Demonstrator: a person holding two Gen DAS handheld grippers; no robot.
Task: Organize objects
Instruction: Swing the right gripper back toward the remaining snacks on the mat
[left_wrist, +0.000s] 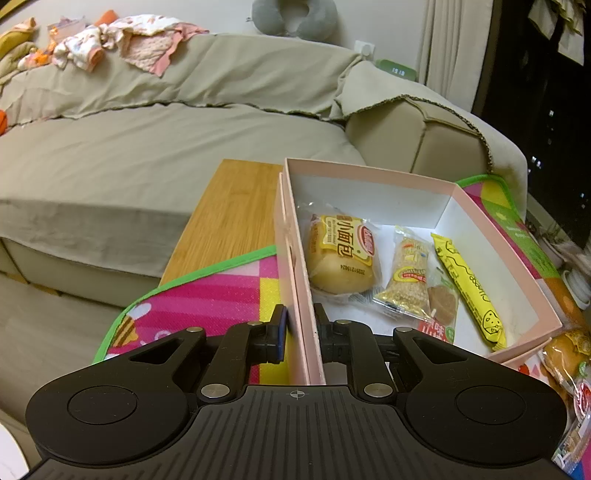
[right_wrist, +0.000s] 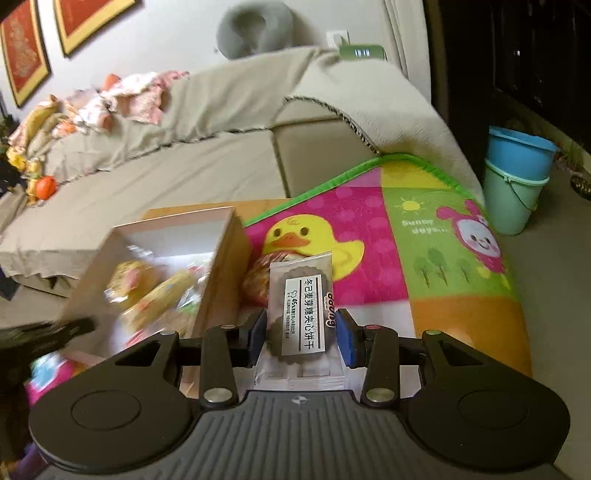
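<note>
Pink box (left_wrist: 476, 206) with four wrapped snacks inside; grey biscuit packet (right_wrist: 303, 314) upright beside it.

- My left gripper (left_wrist: 300, 334) is matt black plastic with dull metal rivets; its pads look like blue rubber.
- The box (left_wrist: 295, 258) I pinch is matt pink cardboard, white and smooth inside.
- The bread packet (left_wrist: 341, 258) and yellow stick packet (left_wrist: 469, 288) in it are glossy plastic film.
- The biscuit packet (right_wrist: 303, 317) in my right gripper (right_wrist: 301, 338) is clear, shiny film with a paper-like white label, I think.
- The play mat (right_wrist: 424, 240) has a fine woven texture, slightly sheened.
- The table (left_wrist: 229, 214) at its far edge is smooth grained wood.
- The sofa cover (left_wrist: 147, 155) is matt cloth.
</note>
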